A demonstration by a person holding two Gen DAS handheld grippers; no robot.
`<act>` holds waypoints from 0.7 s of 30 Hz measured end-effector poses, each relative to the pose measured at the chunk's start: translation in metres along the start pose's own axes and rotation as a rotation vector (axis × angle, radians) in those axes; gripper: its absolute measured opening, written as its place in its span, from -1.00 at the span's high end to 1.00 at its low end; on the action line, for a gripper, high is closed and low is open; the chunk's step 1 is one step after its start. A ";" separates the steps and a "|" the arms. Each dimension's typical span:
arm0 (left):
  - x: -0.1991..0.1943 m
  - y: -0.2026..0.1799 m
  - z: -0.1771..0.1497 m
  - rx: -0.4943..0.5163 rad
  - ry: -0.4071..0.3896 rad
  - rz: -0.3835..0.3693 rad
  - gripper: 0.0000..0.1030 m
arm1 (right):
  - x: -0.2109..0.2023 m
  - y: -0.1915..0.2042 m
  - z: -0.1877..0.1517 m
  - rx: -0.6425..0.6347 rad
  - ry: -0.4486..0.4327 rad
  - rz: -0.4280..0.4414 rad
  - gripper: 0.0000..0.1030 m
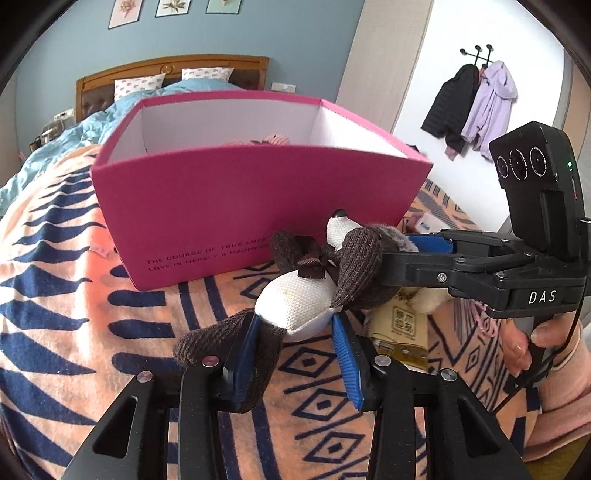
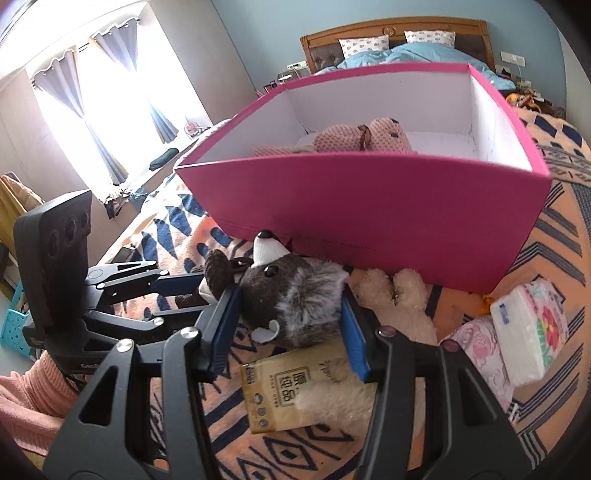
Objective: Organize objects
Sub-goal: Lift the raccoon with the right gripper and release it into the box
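Gripping the plush dog (image 1: 306,295) from both ends, we log two units. Left hand-held gripper (image 1: 295,354): blue pads clamped on the dog's lower body and one brown leg. Right hand-held gripper (image 2: 291,325): pads pressed on either side of the dog's grey furry head; in the left view it reaches in from the right, held by a hand (image 1: 524,343) in a pink sleeve.

Dog: white body, brown knit limbs, bow at the neck, black nose pointing at the box (image 1: 258,210). It lies on the blanket (image 1: 74,295), just in front of the box's near wall.

Under and beside the dog's head: a yellow tissue pack (image 2: 273,391) and a cream plush toy (image 2: 399,299), touching it.

Box: pink outside, white inside, open top, standing on the bed. Contents: one pink plush bear (image 2: 362,140), lying on the floor of the box.

Right of the box, on the blanket: a white tissue pack (image 2: 532,332) with a floral print, resting on a pink patterned one (image 2: 480,350).

Beyond: headboard (image 2: 395,33), two pillows, blue duvet.
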State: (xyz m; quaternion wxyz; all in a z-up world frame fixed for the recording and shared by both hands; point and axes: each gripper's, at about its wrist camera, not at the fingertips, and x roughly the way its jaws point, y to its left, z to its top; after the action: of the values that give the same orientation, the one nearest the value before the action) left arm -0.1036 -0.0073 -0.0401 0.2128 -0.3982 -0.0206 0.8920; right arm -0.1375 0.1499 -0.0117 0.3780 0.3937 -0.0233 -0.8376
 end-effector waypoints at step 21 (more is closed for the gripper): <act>-0.071 -0.017 0.051 0.079 -0.195 0.039 0.21 | -0.056 0.039 0.047 -0.138 -0.173 0.008 -0.05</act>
State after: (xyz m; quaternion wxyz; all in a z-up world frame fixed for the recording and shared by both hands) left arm -0.0921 -0.0128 0.0481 0.2079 -0.3013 0.0021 0.9306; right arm -0.1227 0.1462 0.0702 0.4039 0.2929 0.0003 -0.8667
